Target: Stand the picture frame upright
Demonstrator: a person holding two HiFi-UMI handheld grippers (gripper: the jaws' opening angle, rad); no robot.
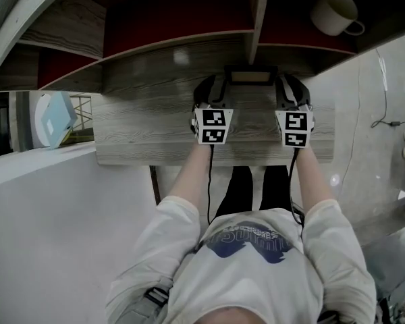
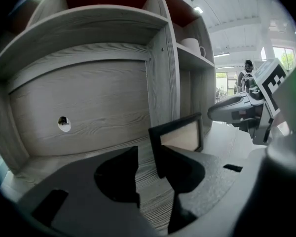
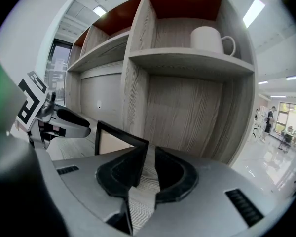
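2 grippers reach over the front edge of a wooden shelf (image 1: 148,137) in the head view. The left hand-held gripper (image 1: 214,86) and the right hand-held gripper (image 1: 288,86) flank a frame (image 1: 251,77) at the shelf's back edge, under a divider (image 1: 256,12). A cup (image 1: 334,11) sits in the compartment above, to the right.

In the left gripper view, the left hand-held gripper (image 2: 147,157) is open, with shelf grain showing in the gap. The frame (image 2: 182,135) stands upright just beyond its right jaw.

In the right gripper view, the right hand-held gripper (image 3: 148,154) is open too. The frame (image 3: 113,142) stands with its near edge by the left jaw, not pinched.
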